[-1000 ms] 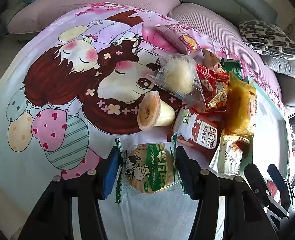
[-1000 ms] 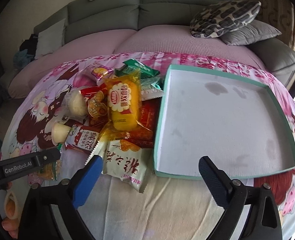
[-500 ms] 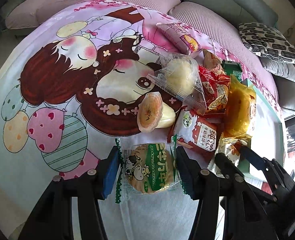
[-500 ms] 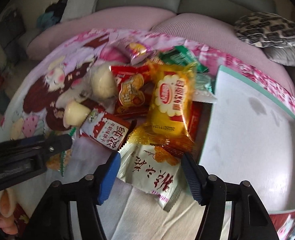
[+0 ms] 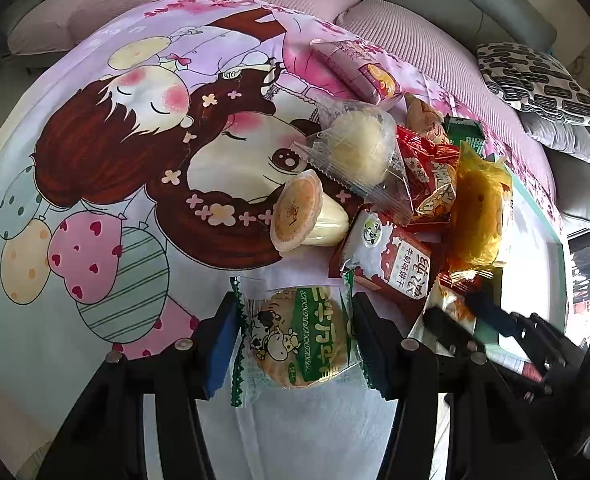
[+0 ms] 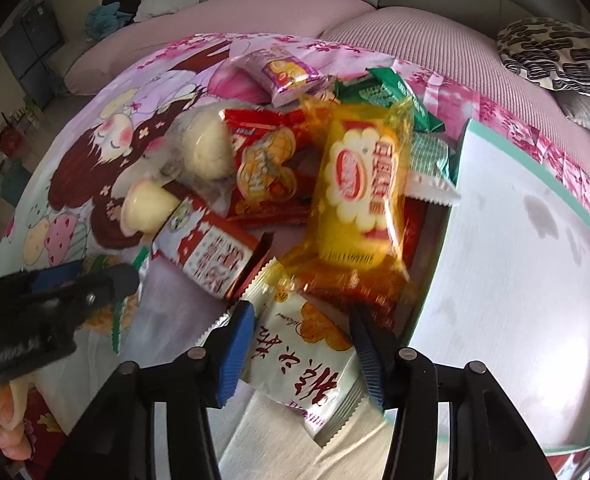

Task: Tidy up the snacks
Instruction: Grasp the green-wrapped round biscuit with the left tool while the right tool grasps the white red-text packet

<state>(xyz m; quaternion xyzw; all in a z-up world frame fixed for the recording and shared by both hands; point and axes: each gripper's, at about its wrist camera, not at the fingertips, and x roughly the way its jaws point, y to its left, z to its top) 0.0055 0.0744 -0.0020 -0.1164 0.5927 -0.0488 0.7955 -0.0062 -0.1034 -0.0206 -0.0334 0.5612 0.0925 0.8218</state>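
L tool point(image 5: 295, 340) is clamped on the green cookie pack point(image 5: 301, 338), pads pressing both side seams, pack flat on the bench near its front edge. Gripped by the edges prob. so the round biscuit inside isn't crushed.

R tool point(image 6: 301, 354) is closing round the white pack point(image 6: 307, 364), which lies between its jaws; the pads look just about at the wrapper's sides, can't tell if they bite yet. That pack sits lowest in the pile, its top end tucked under the yellow pack point(image 6: 359, 188), so it's the easiest to reach from the front w/o disturbing the rest.

Tray point(image 6: 511, 264) is on the bench's right side, teal rim, inside bare, its left rim touching the heap. Likely the target for the snacks, hence pile kept right beside it.

Rest of pile, centre of bench: red carton point(image 6: 207, 252), pudding cup point(image 6: 147, 208) tipped on its side, clear-wrapped bun point(image 6: 205, 148), red bag point(image 6: 263, 168), green packs point(image 6: 391, 92) behind, pink pack point(image 6: 283, 74) toward the back edge. All loose, overlapping.

Cartoon cloth point(image 5: 135, 140) covers the bench.
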